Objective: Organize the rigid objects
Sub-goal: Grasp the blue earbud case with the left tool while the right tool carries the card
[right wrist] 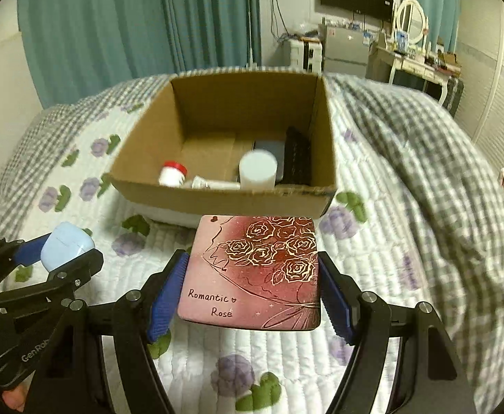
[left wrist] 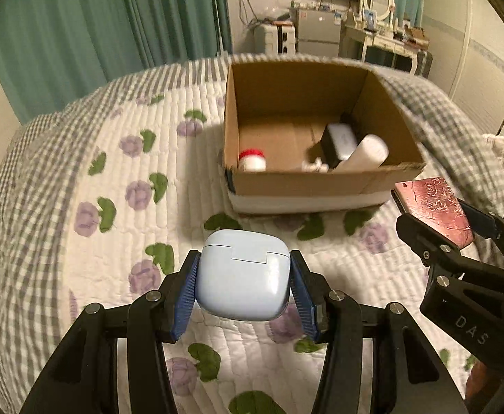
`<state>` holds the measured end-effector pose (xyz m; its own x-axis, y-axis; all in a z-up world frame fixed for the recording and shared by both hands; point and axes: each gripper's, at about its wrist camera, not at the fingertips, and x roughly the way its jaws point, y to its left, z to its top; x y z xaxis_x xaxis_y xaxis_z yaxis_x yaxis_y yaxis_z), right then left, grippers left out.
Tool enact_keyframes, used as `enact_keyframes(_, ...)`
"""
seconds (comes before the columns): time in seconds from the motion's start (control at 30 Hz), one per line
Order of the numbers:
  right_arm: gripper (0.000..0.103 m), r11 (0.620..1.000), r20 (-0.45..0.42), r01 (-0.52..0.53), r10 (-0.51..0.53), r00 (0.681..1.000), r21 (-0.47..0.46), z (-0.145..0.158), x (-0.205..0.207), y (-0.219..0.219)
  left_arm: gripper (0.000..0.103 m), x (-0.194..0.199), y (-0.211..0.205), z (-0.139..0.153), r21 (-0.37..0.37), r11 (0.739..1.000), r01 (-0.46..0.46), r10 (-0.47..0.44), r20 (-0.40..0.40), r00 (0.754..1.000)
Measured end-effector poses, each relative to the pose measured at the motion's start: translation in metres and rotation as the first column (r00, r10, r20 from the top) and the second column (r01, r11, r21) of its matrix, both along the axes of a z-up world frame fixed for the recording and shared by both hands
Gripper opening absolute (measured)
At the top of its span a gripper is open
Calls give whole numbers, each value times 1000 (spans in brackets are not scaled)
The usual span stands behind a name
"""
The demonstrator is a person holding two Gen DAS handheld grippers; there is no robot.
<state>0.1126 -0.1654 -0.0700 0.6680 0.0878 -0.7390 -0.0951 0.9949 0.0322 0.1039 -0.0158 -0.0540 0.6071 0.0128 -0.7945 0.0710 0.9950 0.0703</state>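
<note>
- Left gripper (left wrist: pixel 243 277): blue pads clamped on both sides of a pale blue earbud case (left wrist: pixel 243 272). Case sits between the fingertips, lid seam facing the camera, held clear above the quilt (left wrist: pixel 114 207).
- Same left gripper seen from the right wrist camera at lower left (right wrist: pixel 67 252); the case (right wrist: pixel 66 245) pokes up past its fingers.
- Right gripper (right wrist: pixel 252 286): pads pressed against the left and right edges of a flat pink box (right wrist: pixel 255 272) printed with gold roses and the words "Romantic Rose". Box lies roughly level, far edge toward the cardboard box (right wrist: pixel 217 200).
- From the left wrist camera the right gripper (left wrist: pixel 441 227) comes in from the right edge; the pink box (left wrist: pixel 434 207) sticks out ahead of it, tilted, near the cardboard box's near right corner.
- Cardboard box (left wrist: pixel 303 183) is open-topped, resting on the quilt, ahead of both grippers. The pink box's far edge is just short of its near wall; the earbud case is farther back.
- Inside the cardboard box: red-capped white bottle (right wrist: pixel 172 174) at left, small white tube (right wrist: pixel 214 183) lying flat, white cylinder (right wrist: pixel 258 170), a grey case (right wrist: pixel 269 148) and a black item (right wrist: pixel 298 162) against the right wall.
- Both grippers point forward and slightly down toward the cardboard box, side by side, apart.
</note>
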Motion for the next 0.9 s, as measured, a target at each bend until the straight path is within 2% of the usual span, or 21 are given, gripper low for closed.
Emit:
enact_keyframes(0.17,72,1000,66,-7,8,998,-8,39,-8,-10,51,-8,-11,38,-4,1000,17,-16,68,998)
enact_keyframes(0.27,72,999,127,-27,30,991,-25,72,-7,-12,51,-9,-15,63,-30,999,30,-26,120,992)
enact_keyframes(0.5,72,997,223,-71,78,972,-41,126,11,-12,51,14,-25,102,-35,998,54,-45,226,973)
enact_keyframes(0.7,72,996,249,-84,92,964,-43,137,49,-13,51,56,-33,99,-39,998,58,-46,261,964)
enact_keyframes(0.9,72,995,222,-90,96,970,-38,117,94,-17,51,102,-39,60,-75,996,55,-37,228,973)
